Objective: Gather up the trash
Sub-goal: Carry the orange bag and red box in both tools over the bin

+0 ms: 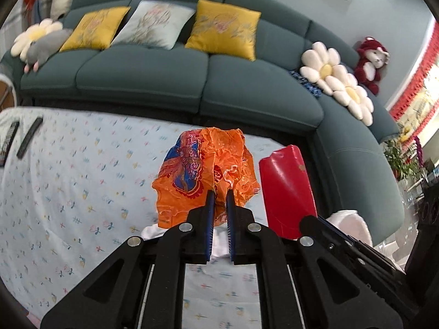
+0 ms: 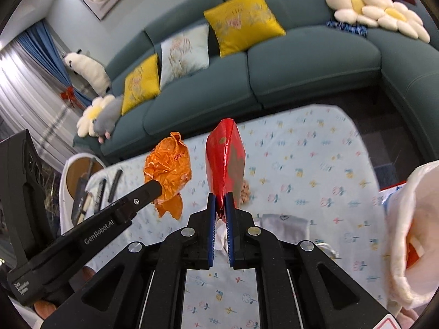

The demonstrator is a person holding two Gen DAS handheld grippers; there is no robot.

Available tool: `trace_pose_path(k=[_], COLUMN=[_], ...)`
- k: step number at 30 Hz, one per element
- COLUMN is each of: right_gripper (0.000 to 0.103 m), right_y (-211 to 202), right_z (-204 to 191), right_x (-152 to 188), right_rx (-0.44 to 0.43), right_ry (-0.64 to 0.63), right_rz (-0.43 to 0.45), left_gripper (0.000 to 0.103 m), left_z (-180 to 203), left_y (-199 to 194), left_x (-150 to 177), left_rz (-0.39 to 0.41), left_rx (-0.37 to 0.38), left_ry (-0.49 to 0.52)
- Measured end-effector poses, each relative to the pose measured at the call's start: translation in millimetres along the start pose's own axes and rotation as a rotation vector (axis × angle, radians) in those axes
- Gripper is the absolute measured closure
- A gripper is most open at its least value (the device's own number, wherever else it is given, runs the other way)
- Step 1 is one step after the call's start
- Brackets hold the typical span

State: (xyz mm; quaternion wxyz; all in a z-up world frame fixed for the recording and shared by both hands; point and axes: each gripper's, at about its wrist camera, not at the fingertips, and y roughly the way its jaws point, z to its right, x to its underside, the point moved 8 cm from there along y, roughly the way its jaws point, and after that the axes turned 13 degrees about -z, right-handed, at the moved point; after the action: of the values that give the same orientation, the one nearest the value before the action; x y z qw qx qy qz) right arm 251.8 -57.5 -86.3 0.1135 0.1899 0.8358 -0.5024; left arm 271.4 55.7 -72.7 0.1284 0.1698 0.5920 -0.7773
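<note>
The left gripper (image 1: 221, 192) pinches an orange wrapper (image 1: 203, 172); the right gripper (image 2: 221, 198) pinches a red packet (image 2: 225, 159). Below lies a flowered tablecloth (image 2: 301, 164), with two remotes (image 1: 28, 137) and a teal sofa (image 1: 137, 74) beyond.

Both views bright, evenly lit, shadows faint. Strong fisheye bending, dark vignette at corners. Sofa (image 1: 170, 76) and cushions slightly smeared, probably motion blur. Glare on red packet (image 2: 223, 159); overexposed window (image 1: 428, 82) at right edge, left-wrist view.

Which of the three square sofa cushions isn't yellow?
The pale blue floral square cushion, which sits between the two yellow embroidered square cushions on the teal fabric sofa. It is the only pale one.
</note>
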Motion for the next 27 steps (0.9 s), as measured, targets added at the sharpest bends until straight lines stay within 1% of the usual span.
trace_pose_path(k=[6,13,21,27], right_gripper=[0.096,0.096,0.096,0.096], right_y=[-52,-106,-159,-183], right_z=[17,45,93,127], right_x=[3,14,28,41], right_rx=[-0.001,0.010,0.030,0.053], right_ry=[0.027,0.060,0.126,0.178], right_rz=[0.079,0.157,0.232,0.266], left_gripper=[0.095,0.095,0.095,0.095], left_z=[54,107,171,211], left_y=[-31,-48,-54,-51], left_x=[8,27,50,69], left_rz=[0.046,0.066,0.067,0.052], left_rx=[0.027,0.055,0.087,0.127], left_ry=[0.073,0.149,0.247,0.316])
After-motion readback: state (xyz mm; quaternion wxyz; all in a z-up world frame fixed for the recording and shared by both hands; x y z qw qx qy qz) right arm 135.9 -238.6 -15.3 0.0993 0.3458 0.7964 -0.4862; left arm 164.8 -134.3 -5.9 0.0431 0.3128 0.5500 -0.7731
